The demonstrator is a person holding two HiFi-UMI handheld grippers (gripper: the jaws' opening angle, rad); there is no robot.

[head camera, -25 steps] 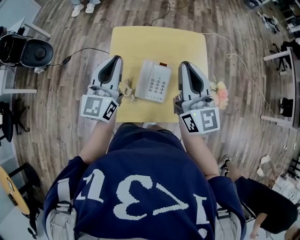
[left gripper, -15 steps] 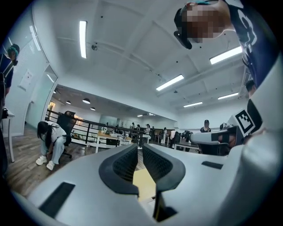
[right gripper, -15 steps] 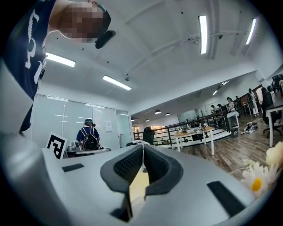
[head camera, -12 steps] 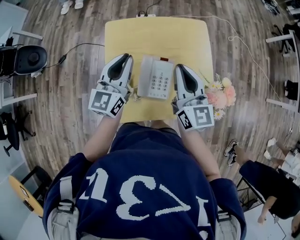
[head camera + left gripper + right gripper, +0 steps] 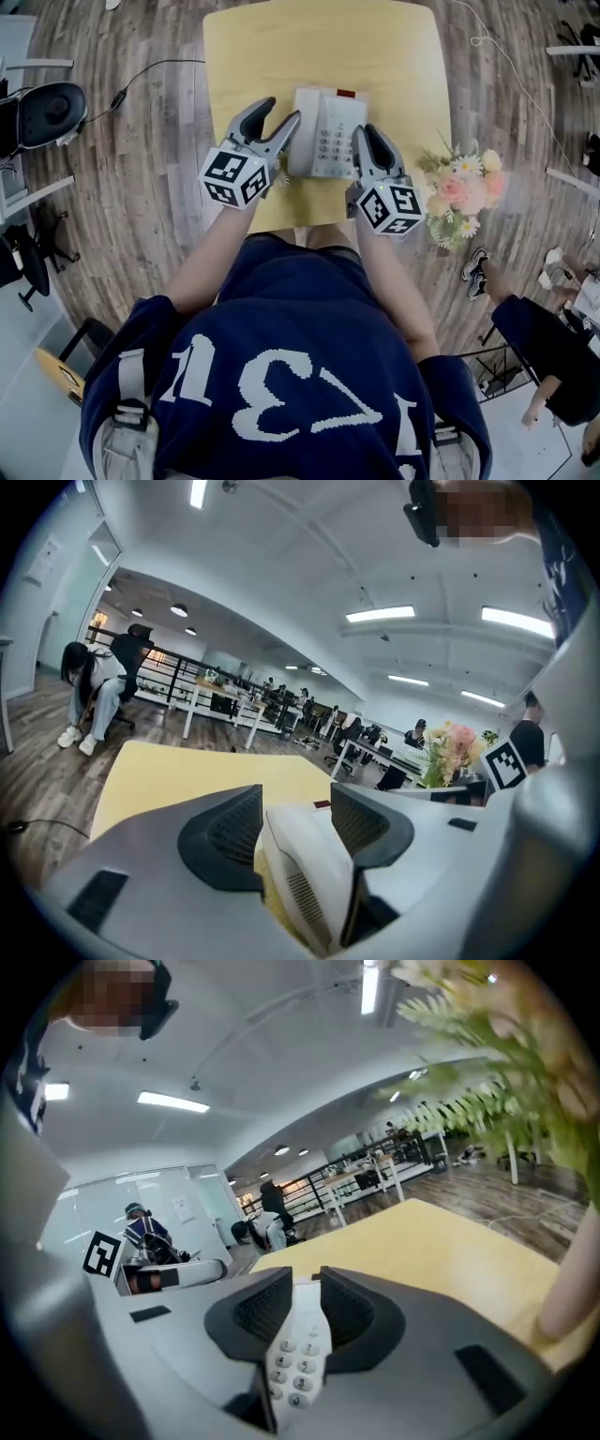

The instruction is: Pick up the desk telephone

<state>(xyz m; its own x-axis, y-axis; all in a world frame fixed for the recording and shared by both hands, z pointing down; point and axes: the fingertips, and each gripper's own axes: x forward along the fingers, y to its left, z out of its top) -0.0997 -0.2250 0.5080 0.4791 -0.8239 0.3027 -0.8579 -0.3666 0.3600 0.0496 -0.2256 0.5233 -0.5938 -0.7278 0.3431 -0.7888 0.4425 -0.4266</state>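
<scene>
Two-handed grasping is judged underway: the handset [image 5: 305,860] of the desk telephone [image 5: 330,127] is straddled by the open left gripper [image 5: 281,111], and nothing is held by the barely parted right gripper [image 5: 364,134]. Closing is needed before lifting.

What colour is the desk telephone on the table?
The desk telephone is pale grey, nearly white; the head view shows it best.

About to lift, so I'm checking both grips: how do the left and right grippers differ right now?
The left gripper has jaws spread wide around the handset; the right gripper has jaws only narrowly apart, above the keypad. The left gripper is at the telephone's left side, the right gripper at its right. Both reach over the yellow table.
</scene>
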